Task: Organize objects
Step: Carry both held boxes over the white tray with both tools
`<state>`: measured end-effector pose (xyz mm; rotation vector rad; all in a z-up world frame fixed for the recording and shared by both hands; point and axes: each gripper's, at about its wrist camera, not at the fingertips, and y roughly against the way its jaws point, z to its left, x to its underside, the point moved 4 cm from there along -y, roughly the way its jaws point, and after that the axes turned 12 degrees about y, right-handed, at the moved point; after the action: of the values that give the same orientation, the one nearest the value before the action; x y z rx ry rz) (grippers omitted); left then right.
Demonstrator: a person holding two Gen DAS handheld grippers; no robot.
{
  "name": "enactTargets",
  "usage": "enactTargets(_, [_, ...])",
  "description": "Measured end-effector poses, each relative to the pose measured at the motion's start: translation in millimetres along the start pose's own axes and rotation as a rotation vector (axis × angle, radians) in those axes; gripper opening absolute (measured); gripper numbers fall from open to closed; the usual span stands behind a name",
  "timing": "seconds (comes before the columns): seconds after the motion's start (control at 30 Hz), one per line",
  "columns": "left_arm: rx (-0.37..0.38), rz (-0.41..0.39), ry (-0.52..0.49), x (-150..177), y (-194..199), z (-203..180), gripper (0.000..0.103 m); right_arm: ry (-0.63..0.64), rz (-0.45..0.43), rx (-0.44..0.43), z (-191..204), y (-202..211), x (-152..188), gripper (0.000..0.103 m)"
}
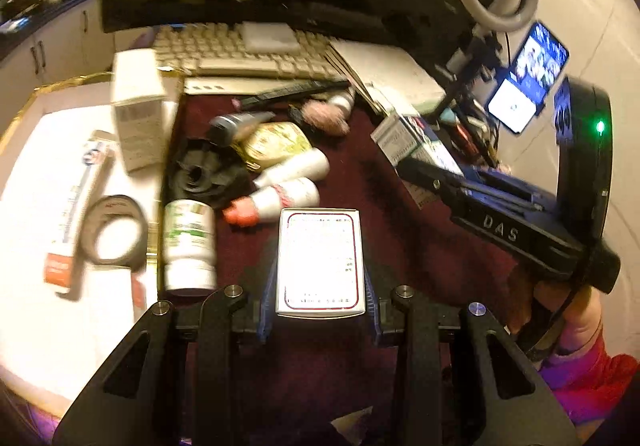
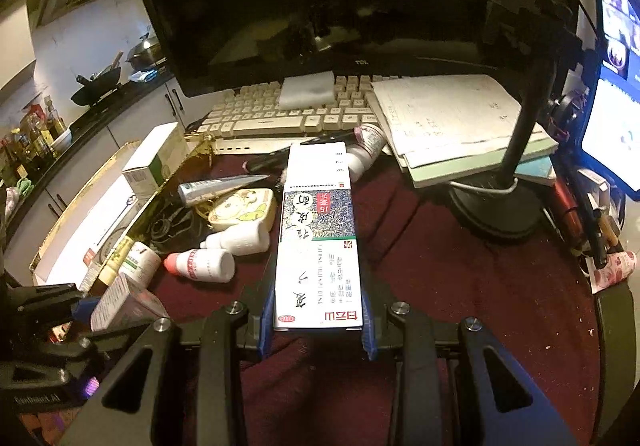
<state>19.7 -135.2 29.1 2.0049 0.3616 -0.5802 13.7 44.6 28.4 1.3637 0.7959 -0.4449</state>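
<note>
two boxes in hand, sorting underway
my left gripper (image 1: pixel 320 310) pinches a small white box (image 1: pixel 320 262); my right gripper (image 2: pixel 318 320) pinches a long medicine box (image 2: pixel 318 246), likely bound for the gold-edged tray (image 1: pixel 24 181).

Dim warm rm, tray (image 1: pixel 24 181) glare, left-edge blur, prob motion, fisheye warp

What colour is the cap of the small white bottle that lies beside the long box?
The cap is red, clearest in the right wrist view.
</note>
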Motion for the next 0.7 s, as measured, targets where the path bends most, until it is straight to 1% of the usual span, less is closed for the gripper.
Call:
enactTargets(0.27, [-0.036,-0.107,0.114,-9.2,49.4,48.0,0.035,0.072,-0.016,-0.079,36.3,-0.9,-20.2,0.033])
enactTargets(0.47, [-0.107,-0.176,0.212,-12.7,77.8,94.6,0.035,0.130,-0.002,-0.223,77.3,-6.5,-39.8,0.033])
enactTargets(0.53, [-0.142,-0.187,0.251,-13.0,82.5,112.5,0.035,0.148,0.005,-0.288,94.5,-9.9,-48.9,0.033])
enactTargets(0.7, [-0.210,-0.191,0.328,-13.5,85.2,149.9,0.035,0.187,0.029,-0.411,137.7,-23.0,-66.5,0.033])
